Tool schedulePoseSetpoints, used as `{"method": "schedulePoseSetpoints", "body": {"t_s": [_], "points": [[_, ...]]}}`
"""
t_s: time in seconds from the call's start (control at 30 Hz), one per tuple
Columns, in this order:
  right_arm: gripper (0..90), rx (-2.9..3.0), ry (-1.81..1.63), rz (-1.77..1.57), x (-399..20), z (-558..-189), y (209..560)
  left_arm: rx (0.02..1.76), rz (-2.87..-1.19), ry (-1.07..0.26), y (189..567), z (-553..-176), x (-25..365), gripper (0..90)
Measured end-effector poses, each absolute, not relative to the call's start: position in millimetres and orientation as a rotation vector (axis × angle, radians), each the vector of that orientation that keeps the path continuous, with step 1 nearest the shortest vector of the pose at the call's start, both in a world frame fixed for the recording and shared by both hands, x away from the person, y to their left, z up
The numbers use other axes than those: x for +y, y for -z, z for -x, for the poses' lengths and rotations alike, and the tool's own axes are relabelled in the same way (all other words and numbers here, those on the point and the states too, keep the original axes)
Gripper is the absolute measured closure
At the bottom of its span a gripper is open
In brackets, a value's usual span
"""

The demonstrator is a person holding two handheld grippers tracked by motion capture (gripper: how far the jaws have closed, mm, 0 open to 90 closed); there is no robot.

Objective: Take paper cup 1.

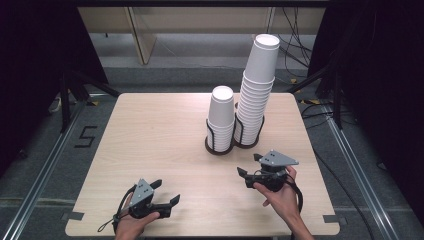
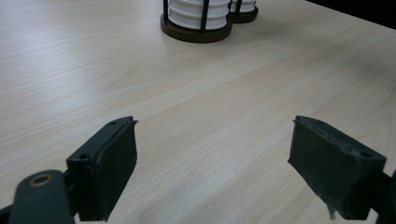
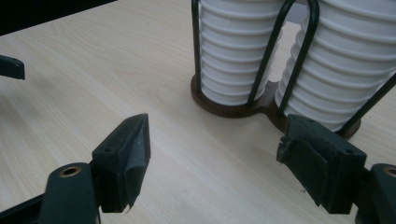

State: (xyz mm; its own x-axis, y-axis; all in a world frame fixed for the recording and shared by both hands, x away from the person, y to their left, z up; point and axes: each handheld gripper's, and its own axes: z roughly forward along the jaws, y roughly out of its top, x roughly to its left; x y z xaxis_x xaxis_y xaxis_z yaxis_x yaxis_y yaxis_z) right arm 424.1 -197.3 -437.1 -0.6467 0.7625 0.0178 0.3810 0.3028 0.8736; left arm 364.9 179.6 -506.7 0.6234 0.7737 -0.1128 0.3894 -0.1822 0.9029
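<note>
A light wooden square counter [image 1: 150, 150] with rounded corners is standing on a grey floor [image 1: 40, 150]. Black curtains [image 1: 35, 60] are hanging at both sides, darkening the edges of the room. Metal rails [image 1: 42, 172] are running along the floor on either side, and a black numeral marking [image 1: 86, 136] is lying on the floor at the left. Beyond the counter, pale beige panels [image 1: 200, 20] are standing, with black cables [image 1: 295, 50] trailing down at the right.
</note>
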Motion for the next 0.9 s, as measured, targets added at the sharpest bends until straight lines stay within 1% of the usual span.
{"method": "schedulePoseSetpoints", "body": {"t_s": [0.9], "points": [[25.2,2.168,-1.344,-0.955,-167.0,-451.4,397.9,0.947,-1.788,-0.454,506.7,-365.3,179.7,14.6]]}}
